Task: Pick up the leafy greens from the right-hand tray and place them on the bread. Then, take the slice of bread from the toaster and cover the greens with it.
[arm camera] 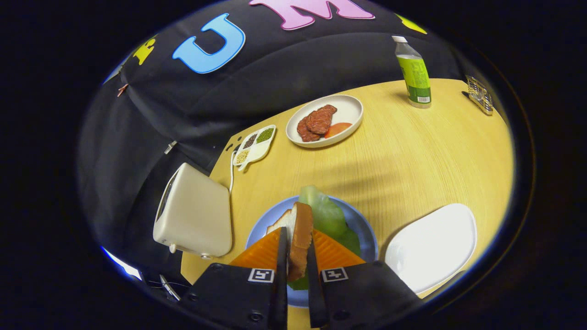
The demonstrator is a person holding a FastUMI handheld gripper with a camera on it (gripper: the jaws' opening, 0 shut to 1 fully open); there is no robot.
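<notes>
My gripper [298,243] is shut on a slice of bread [300,233], held on edge between both fingers. Right below and just beyond it lies the blue plate [367,238] with the leafy greens [326,213] spread on it; whatever is under the greens is hidden. The cream toaster [195,213] stands to the left of the plate, close to the table's edge. To the right of the blue plate rests the white tray [431,247], with nothing on it.
A white plate [351,110] with meat pieces and a tomato slice sits farther back. A small divided dish [256,144] of seeds lies left of it. A green bottle [415,75] and a metal rack [479,94] stand at the far edge of the wooden table [435,156].
</notes>
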